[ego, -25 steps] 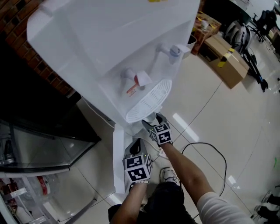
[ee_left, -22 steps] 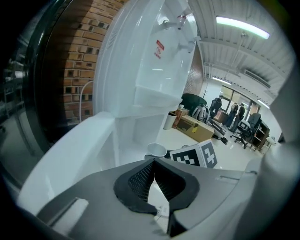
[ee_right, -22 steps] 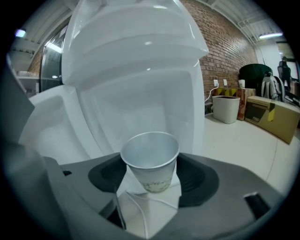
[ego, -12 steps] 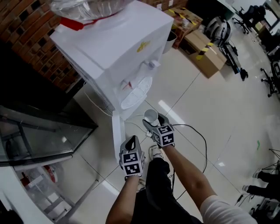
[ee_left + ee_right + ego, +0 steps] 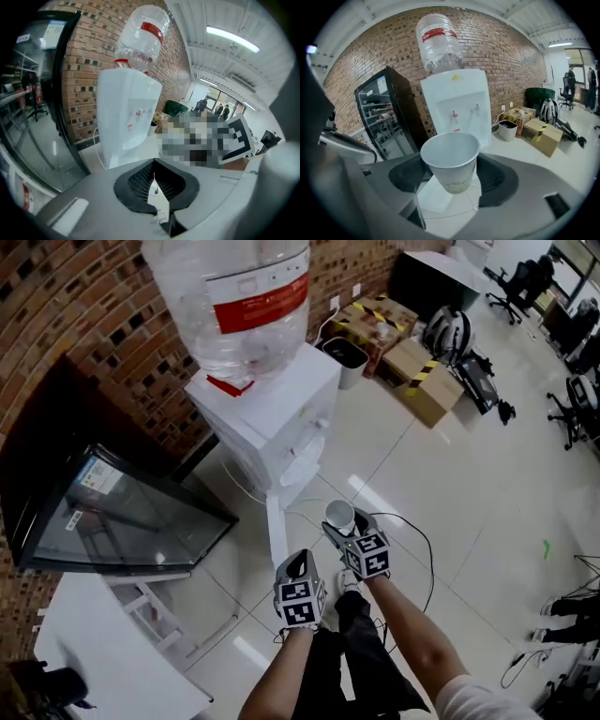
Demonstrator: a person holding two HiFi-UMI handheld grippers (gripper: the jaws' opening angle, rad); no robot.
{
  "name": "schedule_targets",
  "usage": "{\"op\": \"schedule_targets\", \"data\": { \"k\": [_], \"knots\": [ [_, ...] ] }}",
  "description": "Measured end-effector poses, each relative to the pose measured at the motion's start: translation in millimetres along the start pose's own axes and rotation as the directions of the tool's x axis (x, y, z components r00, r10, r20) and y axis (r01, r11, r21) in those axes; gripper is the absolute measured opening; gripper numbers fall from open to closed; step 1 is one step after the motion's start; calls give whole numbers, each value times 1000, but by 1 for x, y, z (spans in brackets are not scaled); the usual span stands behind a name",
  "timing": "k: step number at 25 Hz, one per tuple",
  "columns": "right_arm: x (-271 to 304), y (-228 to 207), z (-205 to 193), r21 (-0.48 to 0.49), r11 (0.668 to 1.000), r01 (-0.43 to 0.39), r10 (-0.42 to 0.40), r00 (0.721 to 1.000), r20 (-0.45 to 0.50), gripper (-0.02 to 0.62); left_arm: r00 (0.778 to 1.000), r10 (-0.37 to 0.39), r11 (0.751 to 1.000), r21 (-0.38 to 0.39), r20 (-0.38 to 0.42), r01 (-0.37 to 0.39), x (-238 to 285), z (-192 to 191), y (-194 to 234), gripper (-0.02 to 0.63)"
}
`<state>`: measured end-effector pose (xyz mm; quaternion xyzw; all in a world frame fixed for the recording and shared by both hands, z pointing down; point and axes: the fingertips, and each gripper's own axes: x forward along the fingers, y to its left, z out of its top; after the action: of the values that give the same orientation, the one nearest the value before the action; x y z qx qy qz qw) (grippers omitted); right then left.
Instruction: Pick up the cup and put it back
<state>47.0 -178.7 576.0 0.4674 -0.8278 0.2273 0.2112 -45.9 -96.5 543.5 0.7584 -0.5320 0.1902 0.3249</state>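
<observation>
Cup: white paper cup (image 5: 451, 159), upright, in the centre of the right gripper view and the lower middle of the head view, above the tiled floor (image 5: 450, 512).
Right gripper (image 5: 343, 526): jaws wide, pinching the cup's sides.
Left gripper (image 5: 297, 565): lower left of the cup, jaws pressed together, nothing between them.
Water dispenser (image 5: 281, 423): upper middle, clear bottle (image 5: 234, 306) on top, against the brick wall (image 5: 84, 296).
Glass-door cabinet (image 5: 112, 512): left.
Cardboard boxes (image 5: 422, 385): upper right.

Head view looks down; gripper views face dispenser (image 5: 459, 105).
</observation>
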Motion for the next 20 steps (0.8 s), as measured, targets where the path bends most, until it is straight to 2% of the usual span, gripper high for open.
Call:
{"op": "schedule_targets", "data": {
  "k": [4,11,16,20],
  "knots": [
    [-50,19,29,-4,1000,-8,8,1000,20,341,1000,-11,1000,3,14,11,-43,24,-19,0],
    [-121,28,37,30,1000,-2,1,999,50,341,999,-24,1000,3,44,24,-90,41,-49,0],
    [-164,40,33,6,999,-34,34,997,66,339,999,-16,999,31,46,15,-111,28,-70,0],
    [-206,53,31,-35,998,-54,56,996,76,339,998,5,1000,-5,58,-5,-141,9,-82,0]
  ]
}}
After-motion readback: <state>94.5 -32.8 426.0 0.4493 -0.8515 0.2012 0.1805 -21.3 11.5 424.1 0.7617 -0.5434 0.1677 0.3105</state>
